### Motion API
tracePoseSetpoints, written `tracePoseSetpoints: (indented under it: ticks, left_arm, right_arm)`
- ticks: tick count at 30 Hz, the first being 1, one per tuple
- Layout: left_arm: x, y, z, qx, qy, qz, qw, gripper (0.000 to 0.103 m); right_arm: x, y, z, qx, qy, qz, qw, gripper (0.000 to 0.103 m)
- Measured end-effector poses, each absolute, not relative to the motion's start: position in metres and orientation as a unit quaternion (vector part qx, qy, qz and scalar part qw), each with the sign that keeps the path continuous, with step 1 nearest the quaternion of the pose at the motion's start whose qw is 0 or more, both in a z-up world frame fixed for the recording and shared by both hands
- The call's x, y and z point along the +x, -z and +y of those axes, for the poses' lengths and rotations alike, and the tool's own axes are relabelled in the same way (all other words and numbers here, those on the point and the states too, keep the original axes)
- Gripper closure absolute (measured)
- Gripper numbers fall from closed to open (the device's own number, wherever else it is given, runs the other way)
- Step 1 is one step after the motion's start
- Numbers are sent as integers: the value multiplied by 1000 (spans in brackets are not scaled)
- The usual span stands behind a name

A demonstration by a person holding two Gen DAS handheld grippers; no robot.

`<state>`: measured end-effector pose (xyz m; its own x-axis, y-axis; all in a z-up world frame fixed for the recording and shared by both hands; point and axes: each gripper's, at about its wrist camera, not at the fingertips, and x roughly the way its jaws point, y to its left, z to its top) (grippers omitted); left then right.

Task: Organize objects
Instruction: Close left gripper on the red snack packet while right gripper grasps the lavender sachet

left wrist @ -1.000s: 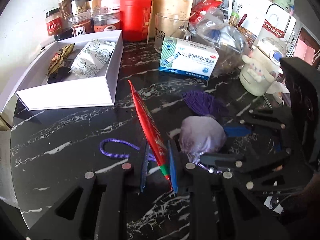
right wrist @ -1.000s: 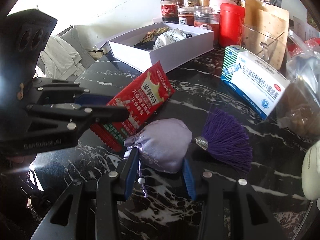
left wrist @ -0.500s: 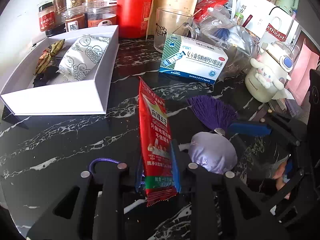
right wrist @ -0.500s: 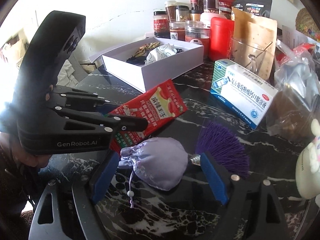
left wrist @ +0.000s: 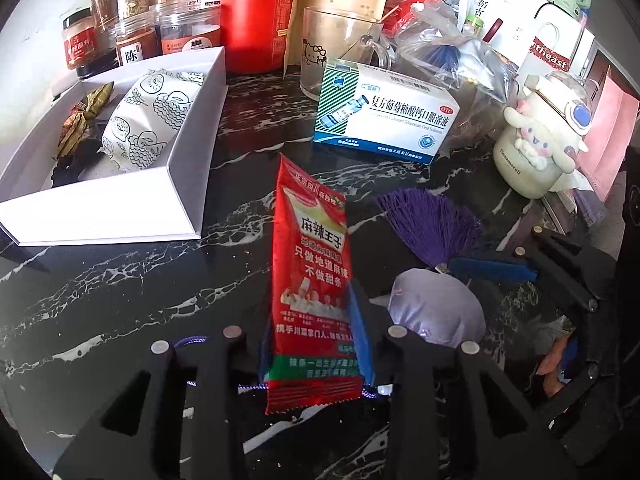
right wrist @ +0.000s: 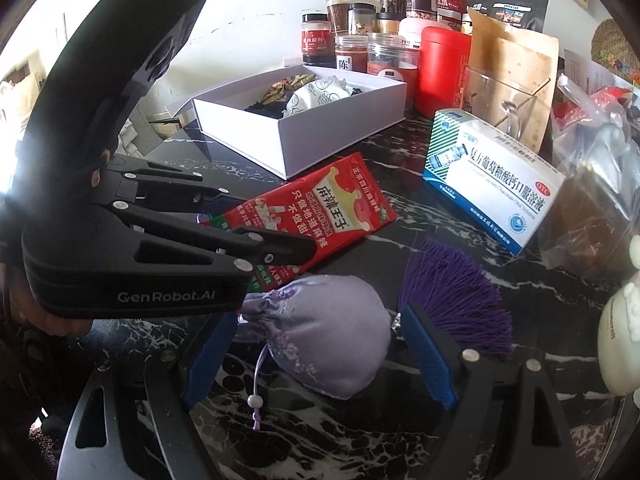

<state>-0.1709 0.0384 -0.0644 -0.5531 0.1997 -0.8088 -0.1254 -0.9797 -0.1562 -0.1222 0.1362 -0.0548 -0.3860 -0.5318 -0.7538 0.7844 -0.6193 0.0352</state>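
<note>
Left gripper (left wrist: 314, 344) is clamped on the red snack packet (left wrist: 310, 280); only the right view shows its "GenRobot.AI" logo. Right gripper (right wrist: 316, 354) spread wide around the lilac sachet (right wrist: 320, 336) on the tabletop (left wrist: 120, 292).

Red snack packet (left wrist: 310, 280): flat foil sachet, red with white and yellow Chinese print and a green band near its lower end; was clamped at that lower end between blue pads and pointed out over the black marble table toward the white box.
Lilac sachet pouch (right wrist: 320, 340): plump satin drawstring bag with faint floral embroidery; lay on the table between two spread blue pads, touching neither clearly; beaded cord trailed from its neck.
Purple tassel (right wrist: 456, 292): fanned threads, joined to the pouch by a small metal cap; lay flat just beyond it.
White box (left wrist: 188, 160): open, rectangular; held a patterned white packet (left wrist: 152, 120) and dark wrapped items; stood at the table's far left.
</note>
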Motion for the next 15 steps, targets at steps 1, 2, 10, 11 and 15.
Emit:
tracePoseSetpoints:
  ticks: [1, 2, 10, 11, 15]
  left_arm:
    - [-171, 64, 39, -464, -880, -39, 90, 73]
    - [-171, 64, 39, -464, -881, -39, 88, 72]
    - [-170, 64, 29, -473, -873, -80, 88, 78]
    - [-169, 63, 29, -473, -873, -82, 89, 80]
    - [-164, 58, 32, -471, -874, -73, 94, 86]
  right_arm:
    - [-122, 55, 136, 379, 817, 168, 402, 19]
    - [-122, 55, 135, 379, 817, 168, 400, 19]
    - [-119, 55, 136, 378, 816, 165, 405, 30]
    - [-118, 55, 136, 377, 816, 167, 405, 32]
    - [-115, 54, 136, 376, 814, 171, 409, 42]
